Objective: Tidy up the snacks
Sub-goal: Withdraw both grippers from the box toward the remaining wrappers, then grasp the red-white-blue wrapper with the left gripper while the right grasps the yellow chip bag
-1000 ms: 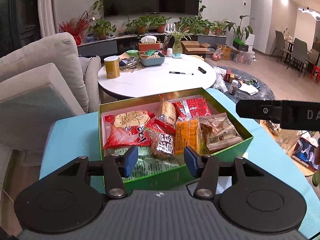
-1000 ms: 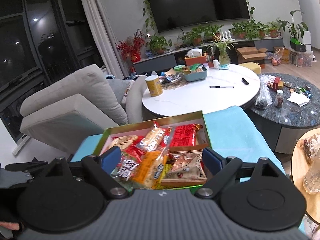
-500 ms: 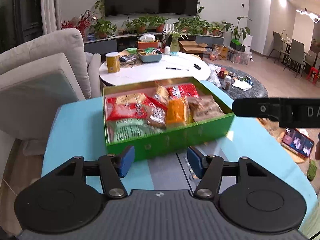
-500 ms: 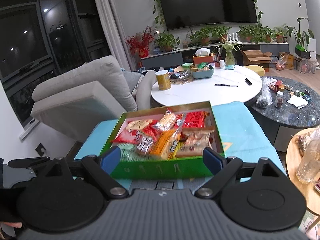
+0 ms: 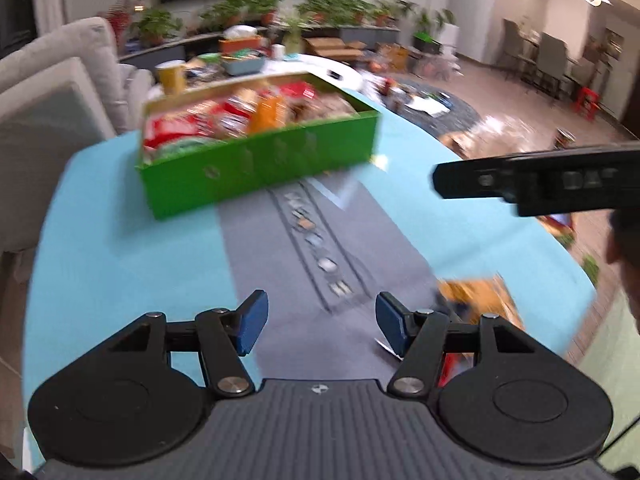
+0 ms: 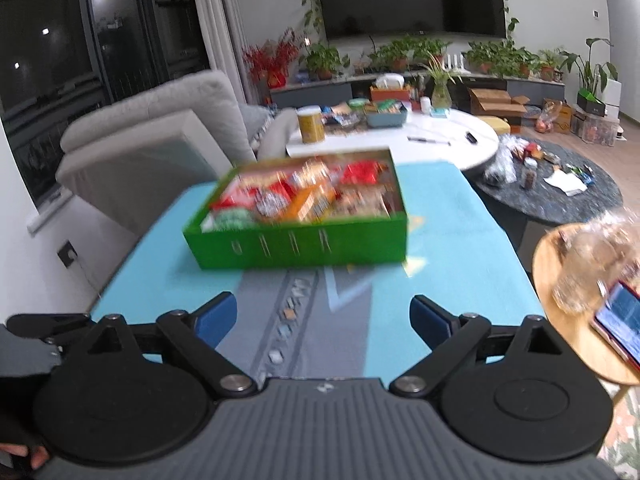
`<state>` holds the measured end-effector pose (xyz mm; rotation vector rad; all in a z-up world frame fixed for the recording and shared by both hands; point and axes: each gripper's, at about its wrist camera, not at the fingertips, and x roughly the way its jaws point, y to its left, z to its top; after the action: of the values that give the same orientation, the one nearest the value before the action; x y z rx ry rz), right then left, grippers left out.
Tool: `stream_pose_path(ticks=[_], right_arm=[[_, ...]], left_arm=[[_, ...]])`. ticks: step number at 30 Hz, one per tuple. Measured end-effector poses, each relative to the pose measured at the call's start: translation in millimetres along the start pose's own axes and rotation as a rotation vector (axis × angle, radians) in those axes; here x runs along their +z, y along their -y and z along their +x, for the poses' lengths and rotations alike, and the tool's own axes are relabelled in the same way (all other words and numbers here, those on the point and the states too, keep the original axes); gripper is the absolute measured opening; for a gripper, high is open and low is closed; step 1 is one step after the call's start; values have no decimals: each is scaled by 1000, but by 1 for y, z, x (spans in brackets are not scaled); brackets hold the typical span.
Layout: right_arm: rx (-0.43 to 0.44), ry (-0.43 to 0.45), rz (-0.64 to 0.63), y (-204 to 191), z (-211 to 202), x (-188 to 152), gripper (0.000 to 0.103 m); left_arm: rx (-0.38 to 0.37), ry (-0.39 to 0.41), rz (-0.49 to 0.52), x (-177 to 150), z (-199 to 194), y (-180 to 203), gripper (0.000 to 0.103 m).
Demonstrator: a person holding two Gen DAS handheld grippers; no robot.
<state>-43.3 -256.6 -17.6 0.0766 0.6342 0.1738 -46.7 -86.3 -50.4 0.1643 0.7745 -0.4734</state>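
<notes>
A green box [image 5: 260,164] full of snack packets [image 5: 224,116] stands at the far end of the blue-and-grey table mat [image 5: 120,264]; it also shows in the right wrist view [image 6: 304,244]. My left gripper [image 5: 318,322] is open and empty, low over the mat's near end. An orange snack packet [image 5: 476,300] lies on the mat just right of its right finger. My right gripper [image 6: 324,320] is open and empty, back from the box. It shows from the side in the left wrist view [image 5: 540,180].
A grey sofa [image 6: 160,136] stands left of the table. A white round table [image 6: 400,140] with a yellow can [image 6: 311,125] lies behind the box. A wooden side table [image 6: 576,312] with a phone [image 6: 620,324] stands at the right.
Both grippers have pulled back from the box, which now looks farther away. The left view swung right, bringing the orange packet into sight. Both stay open.
</notes>
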Motion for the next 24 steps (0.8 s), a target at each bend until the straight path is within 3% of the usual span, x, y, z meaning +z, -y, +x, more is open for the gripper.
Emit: stream_pose_path(ticks=[5, 10, 14, 18, 24], right_arm=[[-32, -38, -17, 10, -1, -20, 85], [-19, -87, -71, 19, 1, -29, 85], [44, -166, -257, 27, 2, -42, 85], [45, -219, -499, 30, 0, -62, 85], [69, -252, -554, 35, 16, -72, 85]], left_arm=[[-73, -17, 134, -13, 2, 31, 61], [-95, -21, 222, -13, 14, 54, 62], [-107, -55, 246, -14, 28, 62, 62], [-102, -98, 232, -15, 46, 63, 60], [-92, -126, 187, -10, 52, 52, 53]])
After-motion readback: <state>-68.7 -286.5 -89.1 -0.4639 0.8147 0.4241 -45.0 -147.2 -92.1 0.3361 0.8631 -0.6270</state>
